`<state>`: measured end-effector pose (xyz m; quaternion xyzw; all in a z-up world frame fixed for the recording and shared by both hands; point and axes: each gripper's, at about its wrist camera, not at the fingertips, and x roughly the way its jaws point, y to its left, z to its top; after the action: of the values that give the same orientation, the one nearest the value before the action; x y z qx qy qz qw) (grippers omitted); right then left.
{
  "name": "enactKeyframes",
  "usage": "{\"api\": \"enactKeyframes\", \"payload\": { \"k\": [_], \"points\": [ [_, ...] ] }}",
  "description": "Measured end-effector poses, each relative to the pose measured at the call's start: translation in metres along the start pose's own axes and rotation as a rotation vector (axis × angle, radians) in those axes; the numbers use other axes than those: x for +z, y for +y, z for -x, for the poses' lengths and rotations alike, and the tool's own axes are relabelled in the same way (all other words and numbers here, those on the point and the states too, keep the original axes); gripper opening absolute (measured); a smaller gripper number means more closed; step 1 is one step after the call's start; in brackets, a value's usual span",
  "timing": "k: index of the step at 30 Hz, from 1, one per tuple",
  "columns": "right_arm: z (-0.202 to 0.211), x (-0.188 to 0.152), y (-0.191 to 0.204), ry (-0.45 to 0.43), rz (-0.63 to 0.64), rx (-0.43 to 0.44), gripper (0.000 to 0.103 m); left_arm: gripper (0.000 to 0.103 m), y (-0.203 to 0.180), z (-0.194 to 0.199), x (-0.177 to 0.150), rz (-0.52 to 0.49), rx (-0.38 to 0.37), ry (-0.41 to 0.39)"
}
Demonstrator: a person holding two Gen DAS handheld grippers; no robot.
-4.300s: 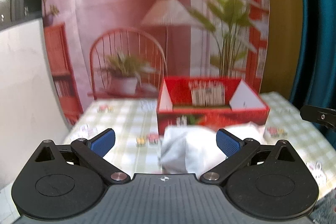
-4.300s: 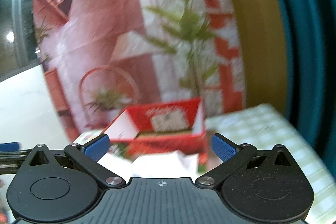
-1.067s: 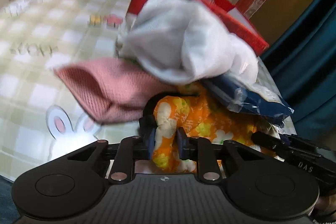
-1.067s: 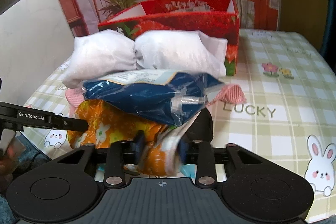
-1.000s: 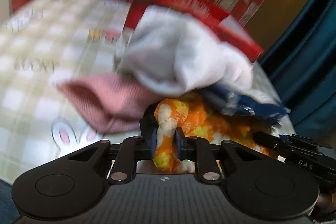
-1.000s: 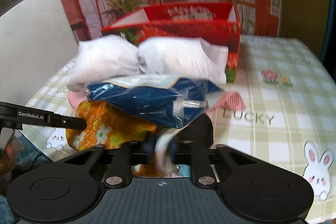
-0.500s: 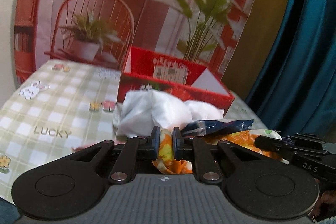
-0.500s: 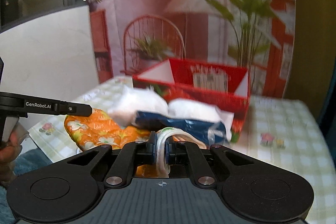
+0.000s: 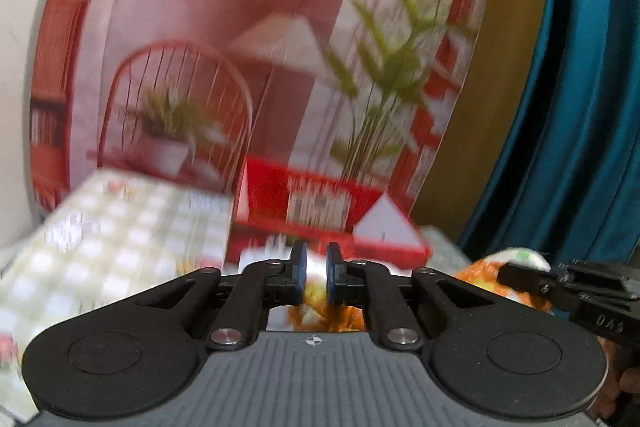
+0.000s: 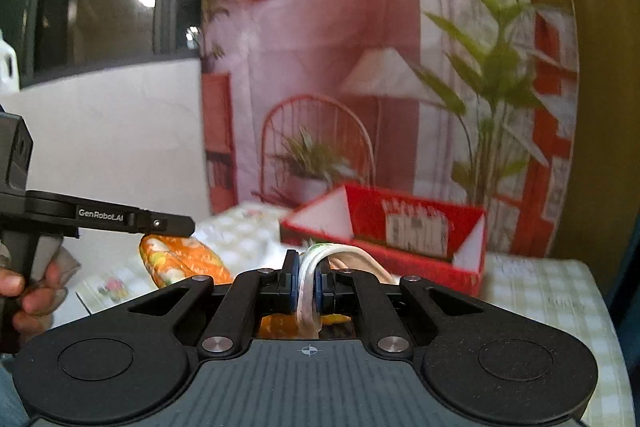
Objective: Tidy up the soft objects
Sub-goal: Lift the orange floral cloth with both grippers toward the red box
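My left gripper (image 9: 315,267) is shut on one end of an orange floral cloth (image 9: 486,277) and holds it up off the table. My right gripper (image 10: 306,275) is shut on the other end of the orange floral cloth (image 10: 182,261), pinching its white edge (image 10: 310,287). The cloth hangs between the two grippers. A red cardboard box (image 9: 320,215) with open flaps stands ahead on the table; it also shows in the right wrist view (image 10: 400,227). The other soft objects are hidden below the grippers.
The table has a green-and-white checked cloth (image 9: 120,239), also in the right wrist view (image 10: 540,291). A printed pink room backdrop (image 9: 240,47) stands behind the box. A teal curtain (image 9: 580,107) hangs on the right. A white wall (image 10: 112,131) is on the left.
Both grippers have lifted the orange cloth higher and tilted up; the white, blue and pink items have dropped out of view. Earlier, both grippers were open and then closed on the cloth.
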<state>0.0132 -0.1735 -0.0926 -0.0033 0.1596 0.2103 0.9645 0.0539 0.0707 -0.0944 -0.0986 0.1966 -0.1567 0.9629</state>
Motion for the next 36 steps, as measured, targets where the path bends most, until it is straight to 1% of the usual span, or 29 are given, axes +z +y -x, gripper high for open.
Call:
{"api": "enactKeyframes", "payload": {
  "k": [3, 5, 6, 7, 9, 11, 12, 13, 15, 17, 18, 19, 21, 23, 26, 28, 29, 33, 36],
  "points": [
    [-0.002, 0.017, -0.006, -0.017, -0.012, 0.018, 0.007, 0.007, -0.005, 0.004, 0.02, -0.012, -0.015, -0.049],
    [-0.005, 0.027, -0.009, -0.028, -0.013, 0.032, 0.007, 0.007, -0.008, 0.002, 0.03, -0.005, -0.018, -0.06],
    [-0.006, 0.031, -0.009, -0.032, -0.009, 0.032, 0.007, 0.007, -0.007, -0.001, 0.033, 0.002, -0.017, -0.054],
    [-0.008, 0.033, -0.01, -0.033, -0.005, 0.029, 0.007, 0.007, -0.007, -0.003, 0.033, 0.013, -0.022, -0.036],
    [-0.013, 0.034, -0.015, -0.016, -0.022, 0.023, 0.007, 0.008, -0.001, -0.016, 0.027, 0.069, -0.057, 0.043],
    [-0.021, 0.028, -0.022, 0.013, -0.062, 0.016, 0.007, 0.013, 0.006, -0.033, 0.013, 0.133, -0.081, 0.146],
    [-0.024, 0.023, -0.025, 0.03, -0.08, 0.006, 0.007, 0.023, 0.009, -0.042, 0.003, 0.158, -0.085, 0.199],
    [-0.027, 0.017, -0.029, 0.05, -0.102, -0.007, 0.007, 0.042, 0.012, -0.048, -0.007, 0.175, -0.087, 0.243],
    [-0.031, 0.005, -0.035, 0.079, -0.152, -0.024, 0.007, 0.062, 0.016, -0.062, -0.026, 0.219, -0.082, 0.328],
    [-0.035, -0.004, -0.041, 0.095, -0.196, -0.03, 0.007, 0.063, 0.025, -0.071, -0.04, 0.277, -0.082, 0.403],
    [-0.037, -0.006, -0.043, 0.1, -0.213, -0.029, 0.007, 0.063, 0.03, -0.074, -0.044, 0.31, -0.079, 0.429],
    [-0.039, -0.008, -0.044, 0.103, -0.221, -0.027, 0.007, 0.063, 0.035, -0.075, -0.048, 0.332, -0.075, 0.438],
    [-0.043, -0.006, -0.042, 0.1, -0.22, -0.023, 0.007, 0.063, 0.042, -0.072, -0.048, 0.358, -0.061, 0.425],
    [-0.049, 0.0, -0.037, 0.093, -0.211, -0.008, 0.007, 0.064, 0.047, -0.065, -0.043, 0.36, -0.046, 0.388],
    [-0.056, 0.016, -0.028, 0.068, -0.195, 0.011, 0.007, 0.067, 0.047, -0.055, -0.031, 0.357, -0.041, 0.328],
    [-0.059, 0.033, -0.024, 0.03, -0.191, 0.021, 0.006, 0.072, 0.047, -0.052, -0.022, 0.353, -0.033, 0.288],
    [-0.058, 0.043, -0.022, 0.0, -0.195, 0.03, 0.006, 0.073, 0.047, -0.047, -0.017, 0.355, -0.029, 0.265],
    [-0.053, 0.074, -0.014, -0.104, -0.179, 0.062, 0.006, 0.074, 0.049, -0.039, -0.003, 0.369, -0.019, 0.196],
    [-0.052, 0.084, -0.013, -0.149, -0.154, 0.065, 0.005, 0.075, 0.046, -0.039, 0.004, 0.358, -0.009, 0.167]
  ]
}}
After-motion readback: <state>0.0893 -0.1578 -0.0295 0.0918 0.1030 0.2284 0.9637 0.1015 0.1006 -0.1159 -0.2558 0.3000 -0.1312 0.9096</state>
